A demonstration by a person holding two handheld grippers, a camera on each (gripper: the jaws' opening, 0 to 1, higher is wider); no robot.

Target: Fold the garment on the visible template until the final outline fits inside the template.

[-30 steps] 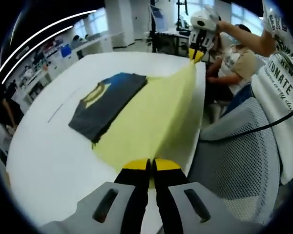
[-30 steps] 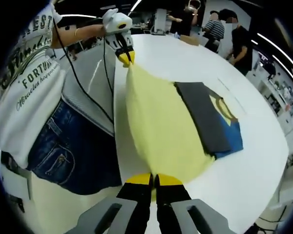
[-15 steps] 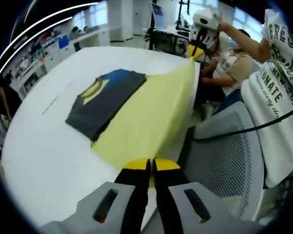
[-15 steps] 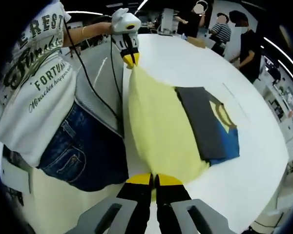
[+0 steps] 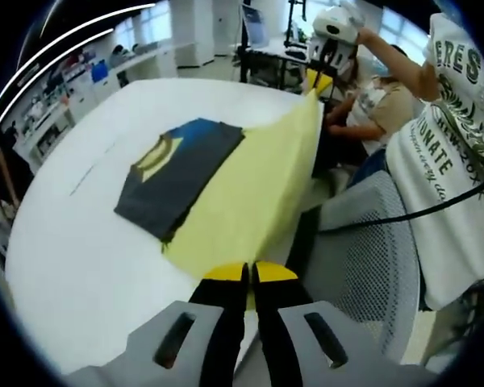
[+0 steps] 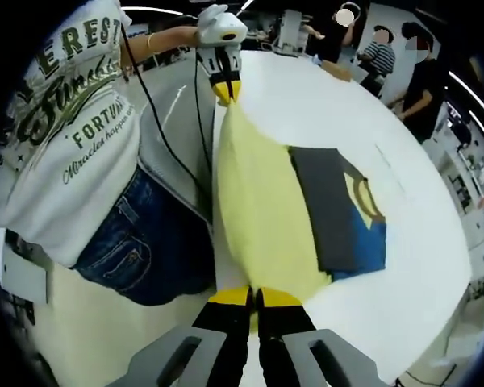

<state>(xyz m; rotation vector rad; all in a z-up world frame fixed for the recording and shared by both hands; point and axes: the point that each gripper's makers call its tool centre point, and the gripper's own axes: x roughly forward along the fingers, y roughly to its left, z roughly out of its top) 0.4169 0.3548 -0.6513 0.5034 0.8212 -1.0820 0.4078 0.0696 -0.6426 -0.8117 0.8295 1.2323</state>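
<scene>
Since a second ago you've pulled the yellow sheet (image 5: pixel 254 193) further off the near side of the white table (image 5: pixel 73 242), so more of it hangs in the air between your hands and less lies flat; the folded garment hasn't budged.

Closest in, your left gripper (image 5: pixel 248 272) has its yellow-tipped jaws pressed together on one corner of that sheet, and your right gripper (image 6: pixel 254 296) is pinching the other corner the same way. In the left gripper view the right one shows up far off at the top, clamped on its corner, and vice versa.

Past the lifted edge, the dark grey garment (image 6: pixel 339 211) with the blue and yellow print lies folded on the far part of the sheet, flat on the table. A mesh office chair (image 5: pixel 363 242) sits just beside the table edge. No containers that I can make out.
</scene>
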